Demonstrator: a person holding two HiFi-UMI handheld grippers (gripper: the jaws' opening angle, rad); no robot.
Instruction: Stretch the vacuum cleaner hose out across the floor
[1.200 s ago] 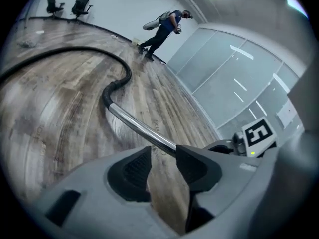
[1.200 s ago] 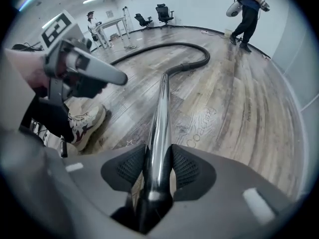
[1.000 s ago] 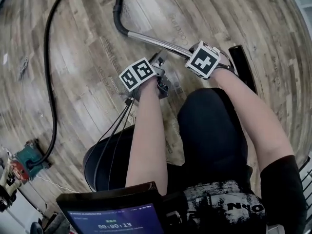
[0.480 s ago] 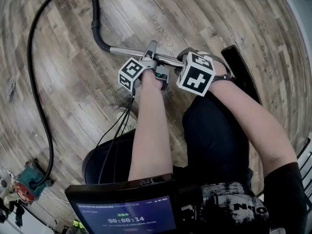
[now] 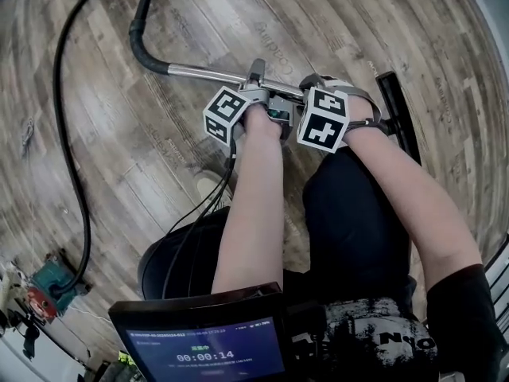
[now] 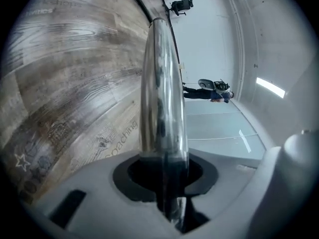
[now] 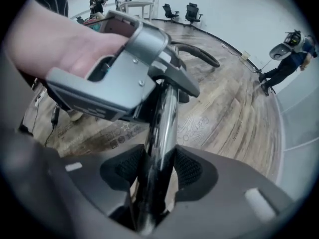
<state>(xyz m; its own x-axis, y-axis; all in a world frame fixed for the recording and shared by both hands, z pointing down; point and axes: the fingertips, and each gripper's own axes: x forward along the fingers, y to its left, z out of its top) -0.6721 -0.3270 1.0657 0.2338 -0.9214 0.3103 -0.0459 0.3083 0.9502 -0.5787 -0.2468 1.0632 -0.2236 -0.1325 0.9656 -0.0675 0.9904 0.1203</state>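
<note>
- 1 second ago the left gripper (image 6: 164, 180) hung just below the shiny chrome wand tube (image 5: 203, 73). Now it sits on the tube, just beside the right gripper (image 7: 152, 176).
- The left jaws are closing round the tube, with a thin dark gap still showing on each side.
- The right jaws' mesh pads lie against the same tube, though they are easing apart. It looks like a handover of the grip.
- The tube has swung flatter, and its far end has moved left.
- The black ribbed hose (image 5: 62, 134) still bows in 1 long arc over the wood-plank floor (image 5: 159, 165) to the teal vacuum body (image 5: 49, 281). The stretching looks barely begun.
</note>
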